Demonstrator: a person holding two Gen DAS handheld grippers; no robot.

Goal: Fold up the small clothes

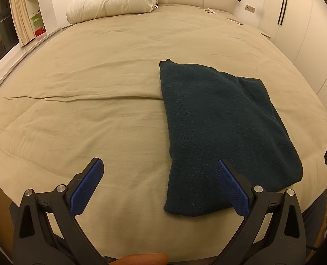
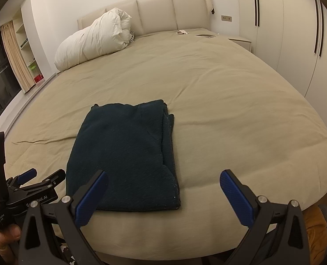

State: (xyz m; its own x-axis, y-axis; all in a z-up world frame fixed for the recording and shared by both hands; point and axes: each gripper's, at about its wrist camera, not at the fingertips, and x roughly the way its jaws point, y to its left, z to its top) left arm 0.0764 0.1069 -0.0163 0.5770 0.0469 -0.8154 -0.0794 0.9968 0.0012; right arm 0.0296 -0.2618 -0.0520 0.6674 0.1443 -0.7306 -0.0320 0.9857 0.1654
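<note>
A dark teal knitted garment (image 1: 220, 128) lies folded into a flat rectangle on the beige bed sheet (image 1: 86, 92), near the front edge. It also shows in the right wrist view (image 2: 128, 154). My left gripper (image 1: 159, 167) is open and empty, held above the bed's front edge just left of the garment's near corner. My right gripper (image 2: 163, 181) is open and empty, above the garment's near right corner. The left gripper (image 2: 40, 176) also shows at the lower left of the right wrist view.
A rolled white duvet (image 2: 93, 42) lies at the far left by the padded headboard (image 2: 154, 11). Small flat items (image 2: 205, 35) lie at the far right of the bed. Wardrobe doors (image 2: 295, 33) stand on the right, shelves and a curtain (image 2: 15, 57) on the left.
</note>
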